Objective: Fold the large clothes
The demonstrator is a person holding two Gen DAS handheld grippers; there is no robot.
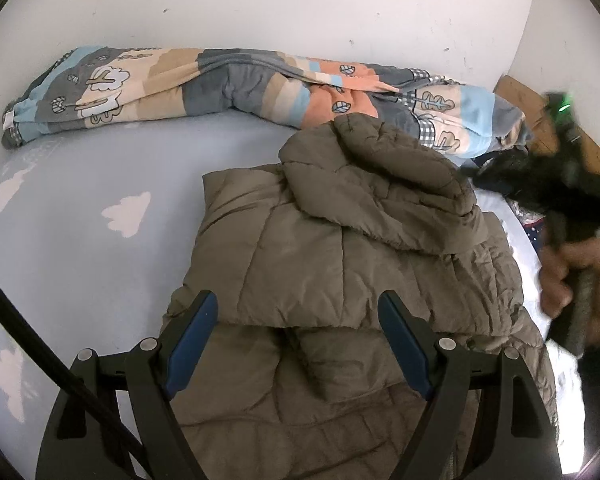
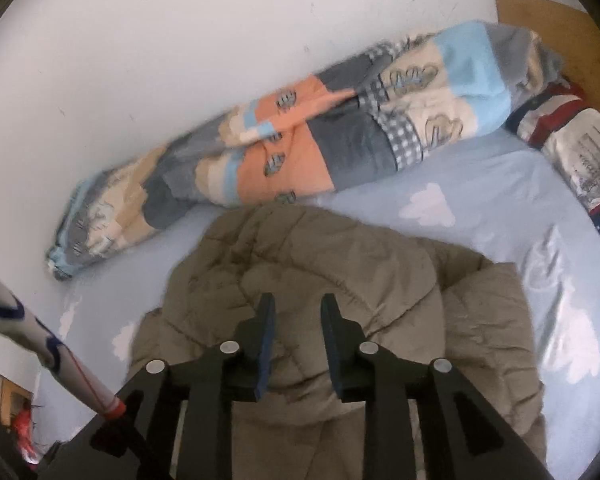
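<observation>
Both hand-held grippers (image 1: 296,344) (image 2: 298,344) hover open above the jacket (image 1: 340,240).

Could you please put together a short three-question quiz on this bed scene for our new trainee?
1. True or false: the left tool is clamped on the jacket.
2. What lies along the wall behind the jacket? A) a patterned quilt B) a stack of towels C) a suitcase
3. Fill in: the bed sheet is light blue with white ____ printed on it.

Key
1. False: its jaws stand wide open over the jacket, with nothing pinched.
2. A: the rolled patterned quilt lies against the wall.
3. Clouds.
</observation>
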